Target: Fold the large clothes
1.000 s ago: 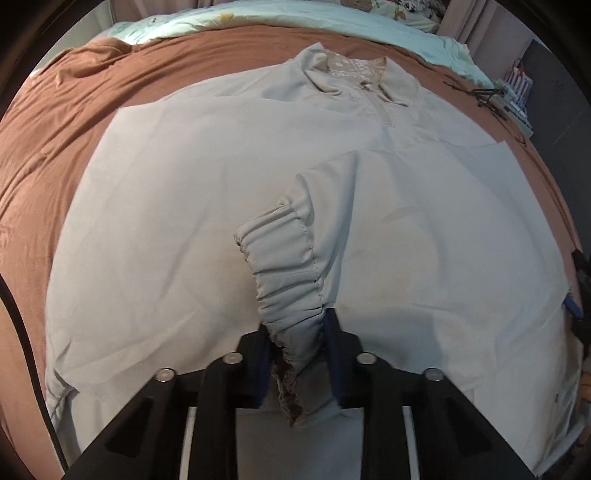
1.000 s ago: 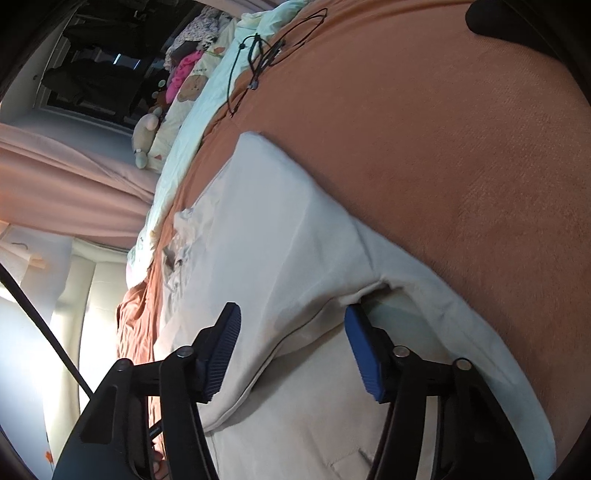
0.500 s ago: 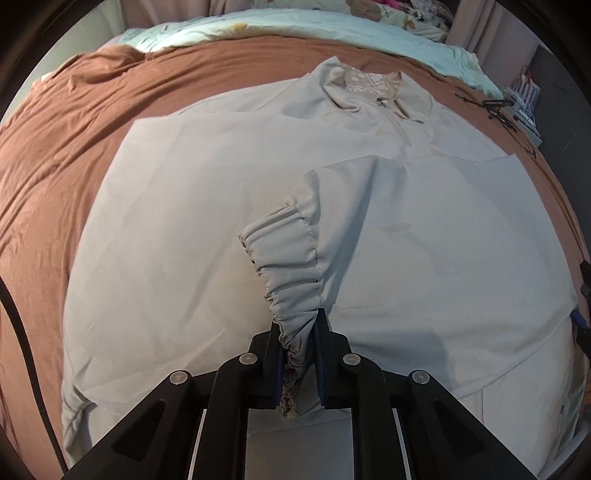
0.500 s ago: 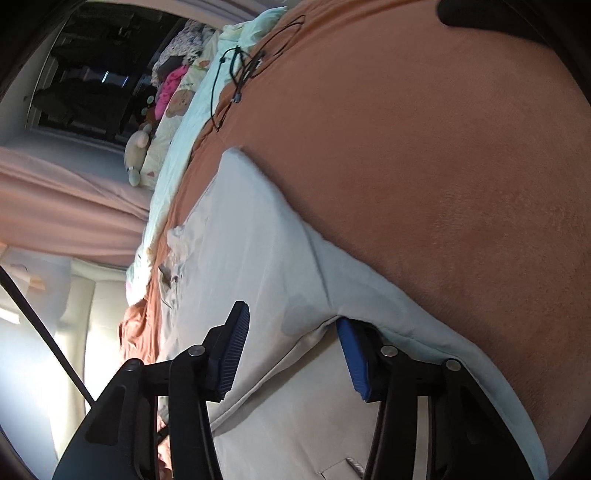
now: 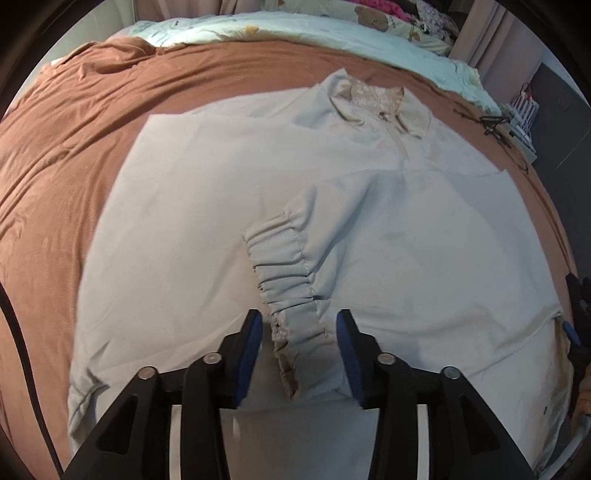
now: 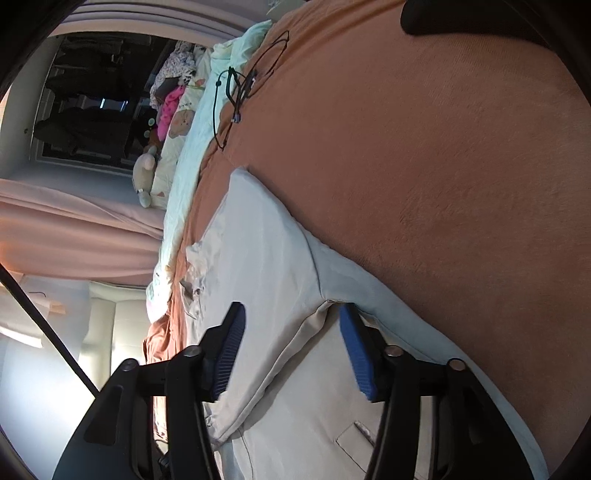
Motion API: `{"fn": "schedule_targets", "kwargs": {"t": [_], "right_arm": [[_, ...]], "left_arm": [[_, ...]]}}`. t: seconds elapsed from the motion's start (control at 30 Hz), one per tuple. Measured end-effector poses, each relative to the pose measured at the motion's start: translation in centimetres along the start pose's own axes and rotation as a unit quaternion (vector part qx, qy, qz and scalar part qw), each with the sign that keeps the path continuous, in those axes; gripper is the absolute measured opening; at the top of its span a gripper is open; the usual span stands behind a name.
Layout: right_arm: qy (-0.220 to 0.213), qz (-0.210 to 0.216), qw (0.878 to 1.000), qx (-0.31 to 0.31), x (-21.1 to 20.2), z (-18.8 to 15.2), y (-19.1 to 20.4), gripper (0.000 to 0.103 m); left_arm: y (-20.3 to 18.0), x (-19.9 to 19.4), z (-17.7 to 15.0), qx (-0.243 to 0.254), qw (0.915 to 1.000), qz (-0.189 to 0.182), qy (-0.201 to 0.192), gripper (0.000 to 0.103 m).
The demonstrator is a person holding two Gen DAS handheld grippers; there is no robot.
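Note:
A beige jacket (image 5: 207, 229) lies flat on the brown bedspread (image 5: 62, 158), collar (image 5: 373, 99) at the far end. One sleeve is folded across its front, and the gathered elastic cuff (image 5: 284, 273) rests on the jacket. My left gripper (image 5: 299, 332) hovers over the cuff's near end. Its jaws are opening, and the blue pads (image 5: 251, 339) stand clear of the cuff between them. My right gripper (image 6: 293, 347) is at the jacket's side edge (image 6: 280, 266). Its jaws are opening too, with a folded edge of cloth between them, and the right pad (image 6: 354, 354) is tucked under the fold.
A mint quilt (image 5: 295, 29) with bear prints borders the far side of the bed. A black cable (image 6: 236, 88) lies on the bedspread beyond the jacket's corner. Plush toys (image 6: 146, 173), a curtain (image 6: 74, 229) and a dark object (image 6: 443, 18) lie further off.
The left gripper pinched the cuff, then let it go and drew back with its jaws wide. The cuff now lies on the jacket. The right jaws narrowed slightly, then widened.

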State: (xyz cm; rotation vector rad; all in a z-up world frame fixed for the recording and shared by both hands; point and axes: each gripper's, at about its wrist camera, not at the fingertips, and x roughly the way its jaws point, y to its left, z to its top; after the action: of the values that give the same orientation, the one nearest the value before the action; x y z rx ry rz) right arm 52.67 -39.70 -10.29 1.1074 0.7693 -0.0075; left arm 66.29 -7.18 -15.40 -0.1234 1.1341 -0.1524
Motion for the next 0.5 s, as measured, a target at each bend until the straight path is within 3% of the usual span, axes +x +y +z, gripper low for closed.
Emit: {"fn": "schedule_targets", "kwargs": {"t": [0.23, 0.33, 0.4, 0.5], "right_arm": [[-0.017, -0.003, 0.999, -0.028, -2.5, -1.4, 1.4, 0.077], [0.004, 0.021, 0.998, -0.055, -3.3, -2.6, 2.8, 0.079], [0.002, 0.010, 0.995, -0.102, -4.1, -3.8, 4.7, 0.081], [0.004, -0.005, 0.986, -0.167, -5.1, -6.1, 7.3, 0.083]], "left_arm": [[1.9, -6.2, -2.0, -0.013, 0.9994, -0.017, -0.029, 0.057], [2.9, -9.1, -3.7, -0.013, 0.9987, -0.023, -0.044, 0.071], [3.4, -11.0, -4.9, -0.009, 0.9981, -0.020, -0.057, 0.082], [4.4, -13.4, -6.7, -0.013, 0.9974, -0.019, -0.068, 0.083]]}}
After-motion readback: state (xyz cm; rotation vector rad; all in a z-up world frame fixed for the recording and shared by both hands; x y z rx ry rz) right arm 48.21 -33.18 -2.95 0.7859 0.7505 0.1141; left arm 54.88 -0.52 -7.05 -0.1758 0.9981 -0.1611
